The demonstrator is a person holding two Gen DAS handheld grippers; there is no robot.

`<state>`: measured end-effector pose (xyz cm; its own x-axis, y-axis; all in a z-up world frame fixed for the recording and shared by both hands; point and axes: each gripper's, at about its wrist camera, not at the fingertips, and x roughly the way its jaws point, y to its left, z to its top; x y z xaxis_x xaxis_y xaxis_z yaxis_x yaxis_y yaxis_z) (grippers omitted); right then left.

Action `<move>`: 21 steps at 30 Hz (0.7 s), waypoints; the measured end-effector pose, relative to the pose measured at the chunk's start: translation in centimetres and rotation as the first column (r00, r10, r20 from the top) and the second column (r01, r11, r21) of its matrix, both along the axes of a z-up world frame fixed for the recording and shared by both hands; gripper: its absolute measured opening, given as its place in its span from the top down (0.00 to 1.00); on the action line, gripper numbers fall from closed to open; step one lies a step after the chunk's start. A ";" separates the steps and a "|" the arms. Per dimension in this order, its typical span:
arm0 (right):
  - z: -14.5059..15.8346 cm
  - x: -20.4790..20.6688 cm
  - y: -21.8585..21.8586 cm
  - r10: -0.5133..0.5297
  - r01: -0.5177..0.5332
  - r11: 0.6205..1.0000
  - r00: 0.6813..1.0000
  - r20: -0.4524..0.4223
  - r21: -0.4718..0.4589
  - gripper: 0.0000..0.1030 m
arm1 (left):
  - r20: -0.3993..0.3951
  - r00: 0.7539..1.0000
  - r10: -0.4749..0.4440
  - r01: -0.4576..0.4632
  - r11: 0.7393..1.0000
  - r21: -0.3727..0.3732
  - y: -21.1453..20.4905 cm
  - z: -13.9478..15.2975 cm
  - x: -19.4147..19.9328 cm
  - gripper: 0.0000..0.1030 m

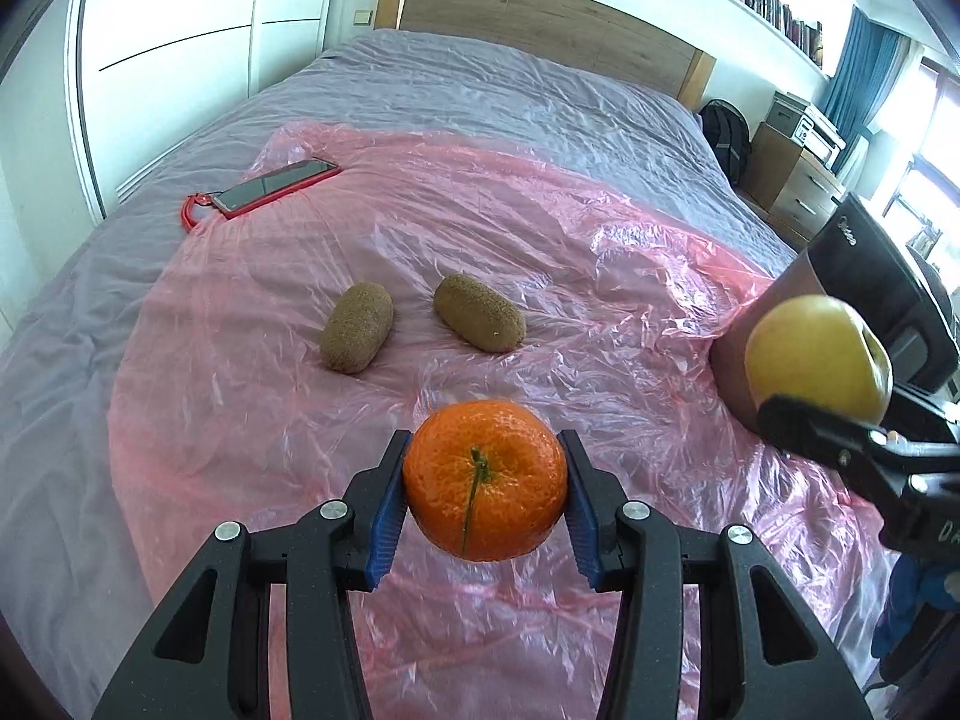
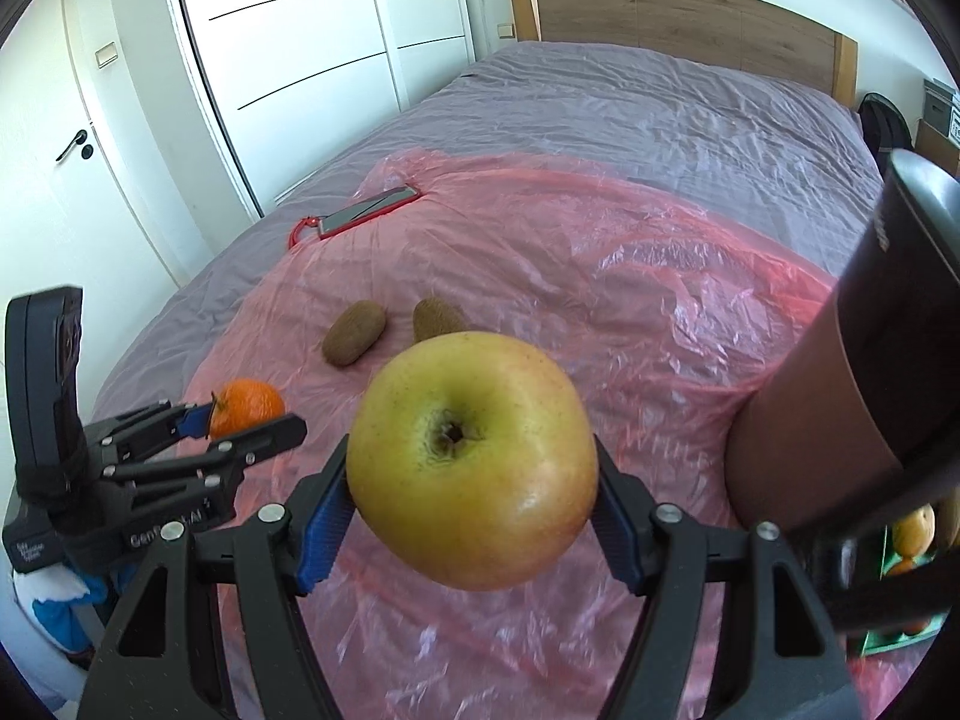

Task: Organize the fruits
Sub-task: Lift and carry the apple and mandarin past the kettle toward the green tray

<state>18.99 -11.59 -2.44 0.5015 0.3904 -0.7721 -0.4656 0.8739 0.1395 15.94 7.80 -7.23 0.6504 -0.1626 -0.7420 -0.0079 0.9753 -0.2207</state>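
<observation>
Presently the mandarin (image 1: 485, 480) is clamped stem-up in the left gripper (image 1: 483, 495) and the apple (image 2: 472, 459) in the right gripper (image 2: 474, 504); two kiwis (image 1: 356, 335) (image 1: 479, 312), long axes pointing away, are noted ahead of and below the left gripper, which is nearer.

Pink sheet (image 1: 540, 192): thin plastic, glossy, v. crinkled. Bedspread (image 1: 480, 78): grey cloth, matt. Headboard (image 1: 540, 6): wood. Kiwis (image 1: 356, 327): brown, fuzzy, matt. Mandarin (image 1: 485, 480): dimpled peel, slight sheen. Apple (image 2: 472, 459): smooth, waxy. Left gripper (image 1: 485, 495): matt black plastic, ribbed blue pads, metal pins.
</observation>
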 end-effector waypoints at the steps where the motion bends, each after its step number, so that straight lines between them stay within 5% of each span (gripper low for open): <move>1: 0.1 -0.7 -0.2 0.000 0.000 1.000 1.000 -0.002 0.001 0.07 | 0.004 1.000 -0.001 0.001 1.000 0.000 -0.1 0.2 -0.5 0.60; 21: 2.1 -10.5 -7.3 -0.065 0.065 0.998 0.998 -0.001 0.025 0.07 | 0.038 0.996 -0.086 0.086 0.996 -0.002 -5.3 3.6 -6.8 0.60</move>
